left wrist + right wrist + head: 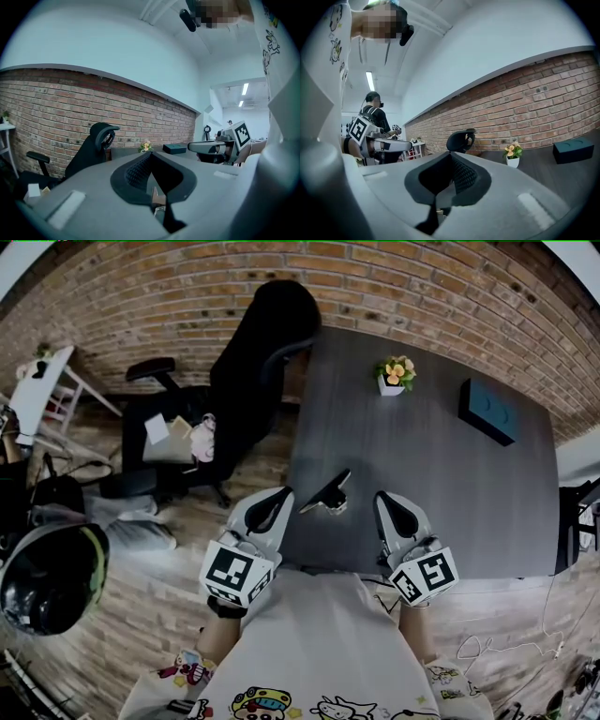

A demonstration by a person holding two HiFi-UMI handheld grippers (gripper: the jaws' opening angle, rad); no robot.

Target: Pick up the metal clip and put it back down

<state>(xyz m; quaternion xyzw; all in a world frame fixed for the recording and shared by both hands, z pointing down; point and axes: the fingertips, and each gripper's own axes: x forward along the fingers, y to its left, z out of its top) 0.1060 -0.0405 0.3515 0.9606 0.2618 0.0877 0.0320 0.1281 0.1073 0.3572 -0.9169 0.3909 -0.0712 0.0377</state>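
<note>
A: Left to right, what do we have?

B: At lower centre-left, the white left gripper (277,500) has its jaws pressed together on nothing. Just right of it, the small black-and-silver metal clip (326,495) sits on the dark grey rectangular table (450,502), near the front edge and apart from both tools. Right again, the white right gripper (386,505) is likewise pressed together and empty.

A: So what could go wrong?

B: I'd judge the clip isn't lifted yet. With jaws together, either tool would only shove it, and this near the edge it could slide off onto the brick-patterned floor (141,615). A pinch on its slanted black part might also let it spring out
</note>
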